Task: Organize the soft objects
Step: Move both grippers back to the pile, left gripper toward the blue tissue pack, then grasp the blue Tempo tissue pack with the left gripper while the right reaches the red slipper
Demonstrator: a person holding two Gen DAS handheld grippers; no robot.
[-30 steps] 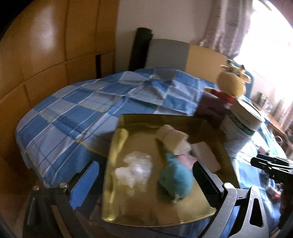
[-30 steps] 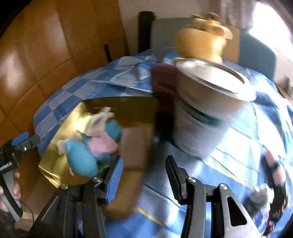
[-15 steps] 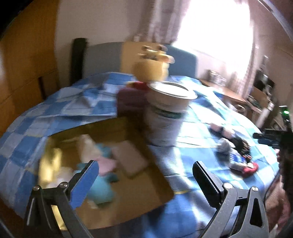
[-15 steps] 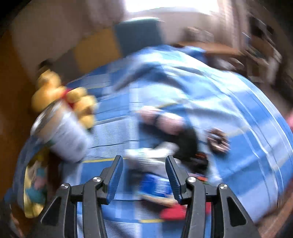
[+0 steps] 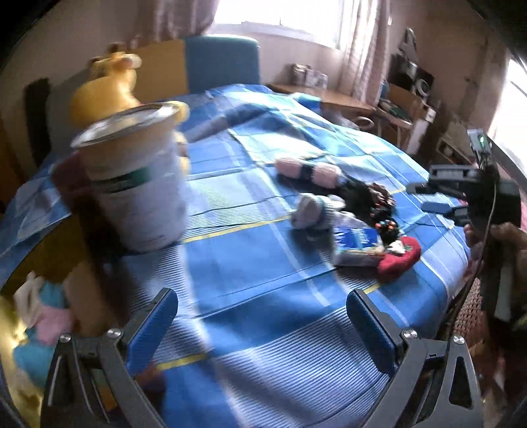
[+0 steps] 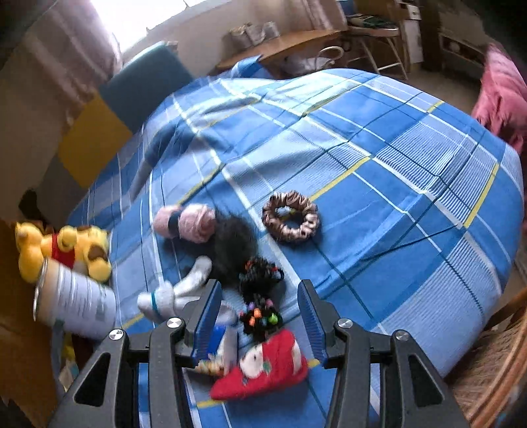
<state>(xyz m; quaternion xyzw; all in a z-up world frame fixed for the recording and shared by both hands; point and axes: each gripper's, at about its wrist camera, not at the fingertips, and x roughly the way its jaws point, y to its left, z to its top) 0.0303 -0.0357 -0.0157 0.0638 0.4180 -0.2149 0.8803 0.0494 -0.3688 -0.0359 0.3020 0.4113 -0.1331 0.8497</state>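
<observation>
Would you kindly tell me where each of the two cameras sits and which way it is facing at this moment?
Left wrist: on the left hand-held gripper, angled down across the blue checked bedspread toward the window; its open fingers and the person's other hand show.
Right wrist: on the right hand-held gripper, angled down over the sock pile; only its own fingers, apart with nothing gripped, show.
Shared: the tin can, yellow plush toy, red sock, pink roll.

Daylight pours from the window point(image 5: 280, 16) behind the bed, blown out to white glare. The tin point(image 5: 138, 177) nearest it smears with motion blur. Fisheye bending curves the checked bedspread point(image 6: 378, 197), and both views' corners fall black.
</observation>
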